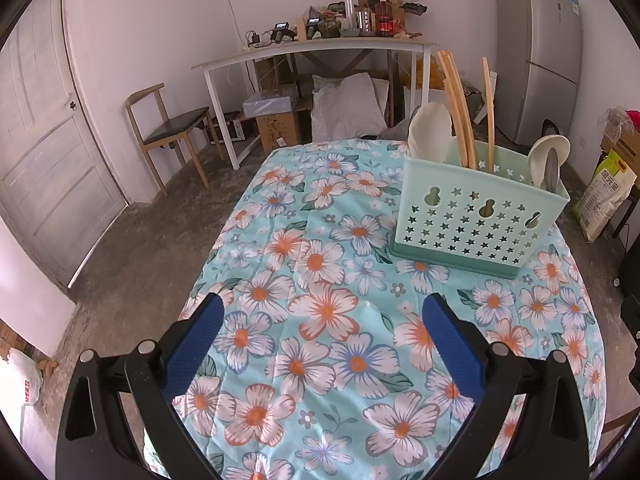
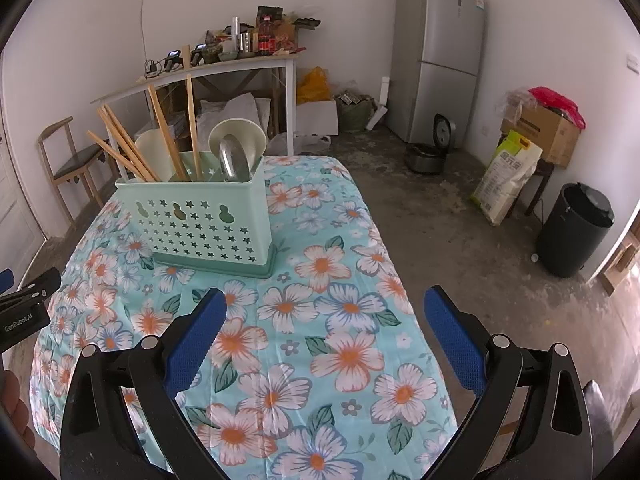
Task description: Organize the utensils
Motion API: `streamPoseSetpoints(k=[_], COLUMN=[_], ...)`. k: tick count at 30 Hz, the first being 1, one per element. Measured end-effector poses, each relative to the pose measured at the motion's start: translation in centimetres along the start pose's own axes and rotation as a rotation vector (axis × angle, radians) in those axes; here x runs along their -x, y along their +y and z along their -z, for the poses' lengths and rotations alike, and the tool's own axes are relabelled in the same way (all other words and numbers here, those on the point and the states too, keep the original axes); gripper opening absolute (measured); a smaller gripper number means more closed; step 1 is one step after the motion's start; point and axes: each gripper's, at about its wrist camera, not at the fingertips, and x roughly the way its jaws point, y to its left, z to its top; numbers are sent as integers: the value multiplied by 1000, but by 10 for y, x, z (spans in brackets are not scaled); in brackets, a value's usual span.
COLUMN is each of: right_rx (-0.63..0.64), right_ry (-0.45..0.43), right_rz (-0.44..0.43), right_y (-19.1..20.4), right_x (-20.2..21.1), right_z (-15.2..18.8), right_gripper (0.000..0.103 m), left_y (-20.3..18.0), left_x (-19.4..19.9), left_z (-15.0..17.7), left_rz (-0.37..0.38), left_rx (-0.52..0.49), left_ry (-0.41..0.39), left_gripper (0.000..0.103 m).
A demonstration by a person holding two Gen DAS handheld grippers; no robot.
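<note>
A mint green utensil caddy [image 1: 476, 220] with star holes stands on the floral tablecloth [image 1: 320, 320], far right in the left wrist view and far left in the right wrist view [image 2: 200, 220]. It holds wooden chopsticks [image 1: 458, 108], white spoons [image 1: 430, 128] and a metal spoon [image 2: 234, 158]. My left gripper [image 1: 322, 306] is open and empty, hovering over the cloth in front of the caddy. My right gripper [image 2: 326, 300] is open and empty over the cloth, right of the caddy. The left gripper's body [image 2: 28, 304] shows at the left edge of the right wrist view.
Beyond the table stand a wooden chair [image 1: 172, 132], a white side table [image 1: 312, 48] loaded with clutter, boxes and sacks under it, and a grey fridge [image 2: 440, 52]. On the floor at right are a rice cooker [image 2: 432, 148], a rice bag [image 2: 506, 176] and a black bin [image 2: 574, 228].
</note>
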Motion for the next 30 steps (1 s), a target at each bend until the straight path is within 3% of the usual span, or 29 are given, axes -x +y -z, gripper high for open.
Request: streamPoseSetpoints(k=[30], right_rx=[-1], right_ry=[-9], right_rz=[1], right_y=[-3], right_x=[3], right_z=[-2], right_gripper=[95], left_y=[0], left_x=[0], left_z=[0], left_rz=[2], left_rx=[-3], left_ry=[-1], left_gripper=[97])
